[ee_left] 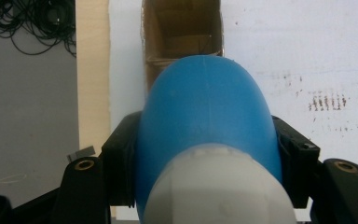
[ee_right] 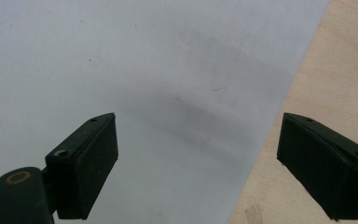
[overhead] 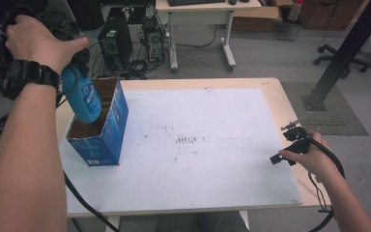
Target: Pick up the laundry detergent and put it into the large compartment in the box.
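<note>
A blue bottle [overhead: 83,96] with a white cap [ee_left: 219,186] hangs bottom-down in the mouth of an open blue cardboard box [overhead: 107,126] at the table's left. My left gripper [ee_left: 205,154] is shut on the bottle, one jaw on each side of its body, and the box's brown inside [ee_left: 182,32] shows past the bottle's base. In the high view a hand [overhead: 36,41] with a black wristwatch holds that gripper above the box. My right gripper [overhead: 287,145] rests at the table's right edge, open and empty, its pads [ee_right: 95,168] wide apart over the white sheet [ee_right: 121,60].
A white sheet [overhead: 203,145] covers most of the light wooden table [overhead: 275,92]. Dark smudges [overhead: 187,140] mark its middle. A black cable [overhead: 84,203] trails off the front left. Computer towers [overhead: 116,41], a desk and a black post [overhead: 340,53] stand on the floor behind.
</note>
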### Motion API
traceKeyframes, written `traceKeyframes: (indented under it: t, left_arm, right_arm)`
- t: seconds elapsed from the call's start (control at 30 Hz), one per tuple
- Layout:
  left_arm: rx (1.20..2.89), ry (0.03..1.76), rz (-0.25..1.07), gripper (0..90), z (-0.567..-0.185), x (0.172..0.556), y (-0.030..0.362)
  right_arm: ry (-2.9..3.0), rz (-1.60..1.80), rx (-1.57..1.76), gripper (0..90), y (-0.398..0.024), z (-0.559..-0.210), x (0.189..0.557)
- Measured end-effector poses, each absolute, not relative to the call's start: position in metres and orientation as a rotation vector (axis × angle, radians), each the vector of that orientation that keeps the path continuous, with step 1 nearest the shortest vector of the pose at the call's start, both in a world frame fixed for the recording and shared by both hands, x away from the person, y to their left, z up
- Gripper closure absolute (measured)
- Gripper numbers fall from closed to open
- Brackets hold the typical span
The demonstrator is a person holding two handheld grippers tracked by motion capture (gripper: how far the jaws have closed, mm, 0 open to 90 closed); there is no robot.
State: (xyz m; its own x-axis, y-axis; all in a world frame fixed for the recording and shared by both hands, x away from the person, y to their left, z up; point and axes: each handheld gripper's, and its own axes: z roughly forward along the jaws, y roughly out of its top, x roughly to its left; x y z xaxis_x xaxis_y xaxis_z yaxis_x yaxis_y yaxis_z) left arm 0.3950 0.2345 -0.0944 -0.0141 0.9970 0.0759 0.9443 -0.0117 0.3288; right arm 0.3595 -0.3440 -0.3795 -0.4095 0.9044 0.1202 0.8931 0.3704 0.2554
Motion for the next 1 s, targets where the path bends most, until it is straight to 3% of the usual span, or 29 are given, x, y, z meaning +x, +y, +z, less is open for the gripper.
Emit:
traceKeyframes:
  t: [1.0]
  left_arm:
    - [2.083,2.087,0.389,37.7,-0.118,0.4,0.242]
  right_arm:
    - [2.578,0.428,1.688,12.1,-0.342,-0.384,0.361]
